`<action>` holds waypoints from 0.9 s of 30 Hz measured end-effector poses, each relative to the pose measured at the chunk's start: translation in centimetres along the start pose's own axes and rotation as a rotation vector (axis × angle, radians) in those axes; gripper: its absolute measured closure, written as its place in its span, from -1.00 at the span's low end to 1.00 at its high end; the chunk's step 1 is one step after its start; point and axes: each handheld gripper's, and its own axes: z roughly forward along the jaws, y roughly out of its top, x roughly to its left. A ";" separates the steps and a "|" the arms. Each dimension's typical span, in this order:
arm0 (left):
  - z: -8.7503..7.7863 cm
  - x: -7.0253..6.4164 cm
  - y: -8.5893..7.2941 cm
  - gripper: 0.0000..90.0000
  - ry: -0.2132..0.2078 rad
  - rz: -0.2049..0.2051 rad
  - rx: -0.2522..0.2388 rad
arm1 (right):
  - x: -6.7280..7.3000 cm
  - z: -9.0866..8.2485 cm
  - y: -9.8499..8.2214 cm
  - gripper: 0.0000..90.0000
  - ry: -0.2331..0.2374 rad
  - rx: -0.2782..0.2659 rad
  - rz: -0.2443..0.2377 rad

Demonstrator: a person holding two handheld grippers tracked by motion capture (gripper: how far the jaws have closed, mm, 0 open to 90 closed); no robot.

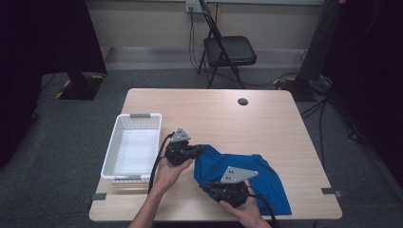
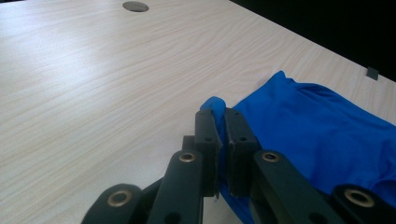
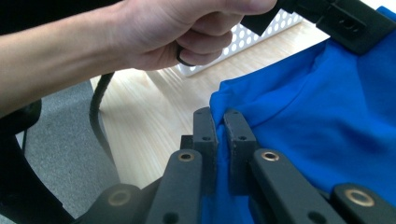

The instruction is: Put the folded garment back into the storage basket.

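No legible txt or labels

Even overhead light brightens my table, while the room's corners sink into black. My close jaws look soft-edged; the wood carries mild glare.

A crumpled blue fabric garment lies on the near right part of the pale wooden worktop. A white perforated plastic basket stands at the worktop's left edge, left of the garment. The left hand-held gripper is at the garment's far left corner, the right hand-held gripper at its near left edge. A black folding chair stands on the floor beyond the far edge.
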 end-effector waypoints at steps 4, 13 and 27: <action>-0.3 0.1 0.1 0.91 0.005 -0.009 -0.007 | 0.1 -0.1 0.4 0.89 0.006 -0.011 0.002; -0.8 0.4 0.3 0.91 0.013 -0.040 -0.024 | 0.2 -0.4 1.4 0.89 0.010 -0.029 -0.001; -1.4 -0.1 1.9 0.91 0.019 -0.019 -0.033 | 0.5 -0.7 2.9 0.90 0.014 -0.058 -0.016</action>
